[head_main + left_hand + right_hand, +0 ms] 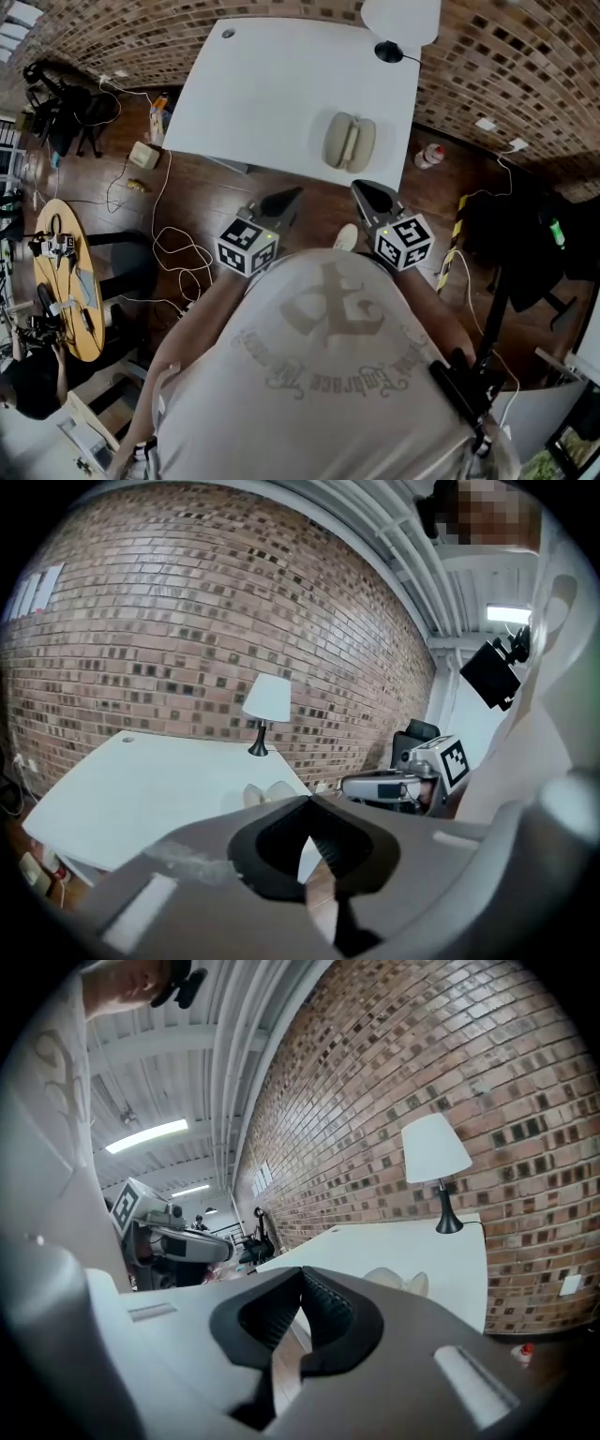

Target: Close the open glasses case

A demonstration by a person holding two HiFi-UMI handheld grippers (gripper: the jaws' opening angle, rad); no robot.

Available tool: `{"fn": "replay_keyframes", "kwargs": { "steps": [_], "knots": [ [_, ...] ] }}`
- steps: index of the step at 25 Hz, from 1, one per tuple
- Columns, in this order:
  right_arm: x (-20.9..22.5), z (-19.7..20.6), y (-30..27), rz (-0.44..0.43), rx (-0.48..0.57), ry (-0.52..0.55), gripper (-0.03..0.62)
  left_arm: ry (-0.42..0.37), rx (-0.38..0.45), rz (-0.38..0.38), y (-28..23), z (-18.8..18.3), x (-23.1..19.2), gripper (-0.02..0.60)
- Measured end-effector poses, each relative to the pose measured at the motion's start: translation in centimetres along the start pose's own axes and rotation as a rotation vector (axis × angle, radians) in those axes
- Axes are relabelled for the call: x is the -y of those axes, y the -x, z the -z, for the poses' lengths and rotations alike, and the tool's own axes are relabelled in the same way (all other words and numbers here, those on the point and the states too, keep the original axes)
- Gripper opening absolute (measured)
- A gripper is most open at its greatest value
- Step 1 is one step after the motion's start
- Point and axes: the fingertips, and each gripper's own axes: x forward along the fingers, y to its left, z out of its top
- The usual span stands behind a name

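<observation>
A beige glasses case (350, 141) lies open on the white table (272, 94), near its front right edge, both halves facing up. The case shows faintly past the jaws in the left gripper view (272, 791) and in the right gripper view (398, 1281). My left gripper (286, 198) and right gripper (368, 190) hang side by side over the floor, just short of the table's near edge and apart from the case. Both point toward the table. The left gripper (310, 801) and the right gripper (302, 1271) are shut, with nothing between their jaws.
A white lamp (401, 23) stands at the table's far right corner, in front of a brick wall. Cables (173, 248) trail over the wooden floor at left, near a round wooden table (66, 281). A small bottle (431, 155) stands on the floor right of the table.
</observation>
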Motion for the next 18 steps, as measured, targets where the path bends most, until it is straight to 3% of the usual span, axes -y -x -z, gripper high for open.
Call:
{"fn": "replay_keyframes", "kwargs": {
  "steps": [10, 18],
  "knots": [
    [3.8, 0.5, 1.2, 0.033, 0.011, -0.068, 0.008, -0.009, -0.057, 0.011, -3.8, -1.0, 0.0, 0.006],
    [4.6, 1.2, 1.0, -0.002, -0.032, -0.095, 0.008, 0.003, -0.066, 0.007, -6.2, -1.7, -0.5, 0.006]
  ]
}}
